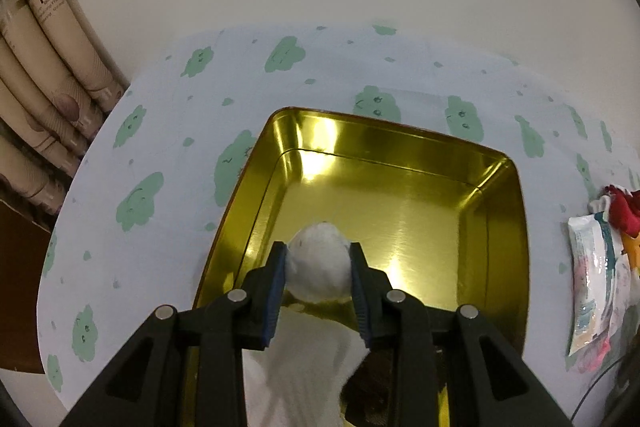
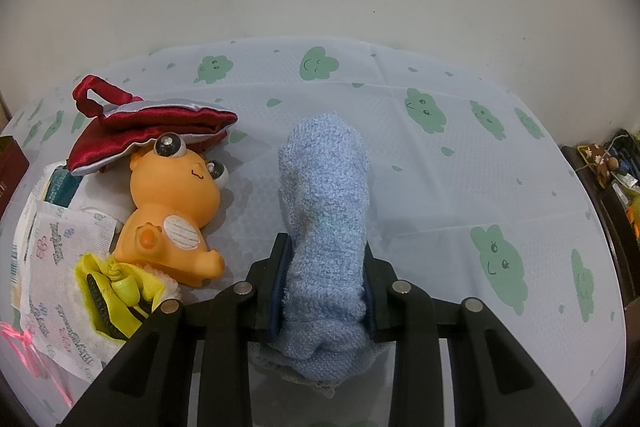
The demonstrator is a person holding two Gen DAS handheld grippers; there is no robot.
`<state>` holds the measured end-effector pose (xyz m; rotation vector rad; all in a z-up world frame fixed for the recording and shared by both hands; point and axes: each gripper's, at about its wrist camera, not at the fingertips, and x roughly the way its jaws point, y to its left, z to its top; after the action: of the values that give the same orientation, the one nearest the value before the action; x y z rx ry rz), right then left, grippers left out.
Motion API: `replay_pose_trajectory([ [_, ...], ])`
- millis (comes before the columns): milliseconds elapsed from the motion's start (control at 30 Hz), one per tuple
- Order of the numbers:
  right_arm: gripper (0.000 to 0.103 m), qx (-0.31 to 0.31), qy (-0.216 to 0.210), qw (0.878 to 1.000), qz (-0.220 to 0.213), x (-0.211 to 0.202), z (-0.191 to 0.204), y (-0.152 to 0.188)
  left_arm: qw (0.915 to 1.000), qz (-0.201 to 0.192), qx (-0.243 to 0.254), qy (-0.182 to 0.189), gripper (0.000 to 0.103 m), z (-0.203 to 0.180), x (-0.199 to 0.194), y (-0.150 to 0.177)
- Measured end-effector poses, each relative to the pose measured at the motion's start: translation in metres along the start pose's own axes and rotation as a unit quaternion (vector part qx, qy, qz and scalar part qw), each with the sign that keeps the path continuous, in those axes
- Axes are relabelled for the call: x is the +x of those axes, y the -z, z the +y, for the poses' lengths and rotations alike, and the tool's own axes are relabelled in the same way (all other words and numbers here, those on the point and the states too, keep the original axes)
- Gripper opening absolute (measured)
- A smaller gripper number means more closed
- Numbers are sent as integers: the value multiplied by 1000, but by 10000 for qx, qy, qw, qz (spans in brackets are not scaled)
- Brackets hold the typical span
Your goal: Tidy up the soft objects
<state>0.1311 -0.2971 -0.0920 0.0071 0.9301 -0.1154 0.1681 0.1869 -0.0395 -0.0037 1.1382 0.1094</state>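
Observation:
My left gripper [image 1: 319, 259] is shut on a white soft bundle [image 1: 318, 267], whose loose cloth hangs down below the jaws. It hovers over the near end of a gold metal tin [image 1: 400, 151] that lies open on the table. My right gripper [image 2: 325, 259] is shut on a rolled blue towel [image 2: 326, 187] that sticks out forward above the tablecloth. To its left lie an orange toy bear [image 2: 176, 211], a red satin pouch [image 2: 148, 123], tissue packets [image 2: 60, 259] and a yellow soft item [image 2: 116, 291].
A pale cloth with green cloud prints [image 2: 496, 259] covers the table. Tissue packets and a red item [image 1: 600, 267] lie right of the tin. Patterned curtains [image 1: 40, 67] hang at the left. Clutter on a dark shelf [image 2: 612, 163] sits beyond the table's right edge.

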Motion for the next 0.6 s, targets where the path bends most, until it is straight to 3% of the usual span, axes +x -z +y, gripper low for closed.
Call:
replay_pose_trajectory([
  [600,30,-80,95,9999,6,-1,2,1,9995,275,9,-123,33,8,18,-1],
])
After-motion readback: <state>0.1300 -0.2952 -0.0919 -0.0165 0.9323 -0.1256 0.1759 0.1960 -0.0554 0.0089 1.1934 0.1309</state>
